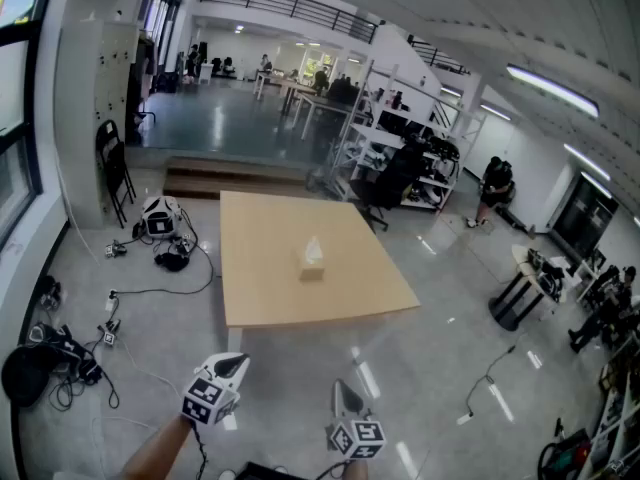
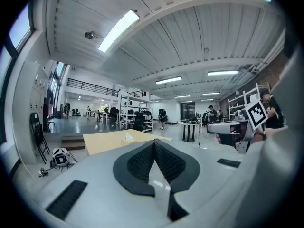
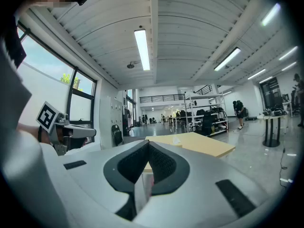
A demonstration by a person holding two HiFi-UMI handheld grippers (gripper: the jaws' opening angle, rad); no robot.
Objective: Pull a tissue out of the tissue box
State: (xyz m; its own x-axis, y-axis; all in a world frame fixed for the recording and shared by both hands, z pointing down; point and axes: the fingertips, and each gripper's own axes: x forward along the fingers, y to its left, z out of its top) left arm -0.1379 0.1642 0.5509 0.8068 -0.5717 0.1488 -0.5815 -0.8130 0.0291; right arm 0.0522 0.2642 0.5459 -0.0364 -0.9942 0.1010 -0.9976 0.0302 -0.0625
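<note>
Far L on the floor: a tangle of cables [image 1: 60, 353] and a white helmet-like unit [image 1: 160, 216], nothing to do w/ my job. My left gripper [image 1: 232, 366] hangs low in front of me, approx level, jaws shut pad to pad w/ nothing btwn them, which makes sense as there's nothing in reach to grip. Ahead, well apart from both grippers, is the table [image 1: 270, 298]. The tissue box [image 1: 312, 266] sits upright near its middle w/ a tissue [image 1: 314, 246] poking up from the top slot, ready to be pinched. My right gripper [image 1: 345, 396] is just R of the left one, likewise closed on nothing and aimed at the table. I reckon the task hasn't begun: I need to walk up, then open one pair of jaws over the tissue. The other should prob steady the box, since a light box may lift w/ the pull. Far R is a small round table [image 1: 515, 293], out of my way.
</note>
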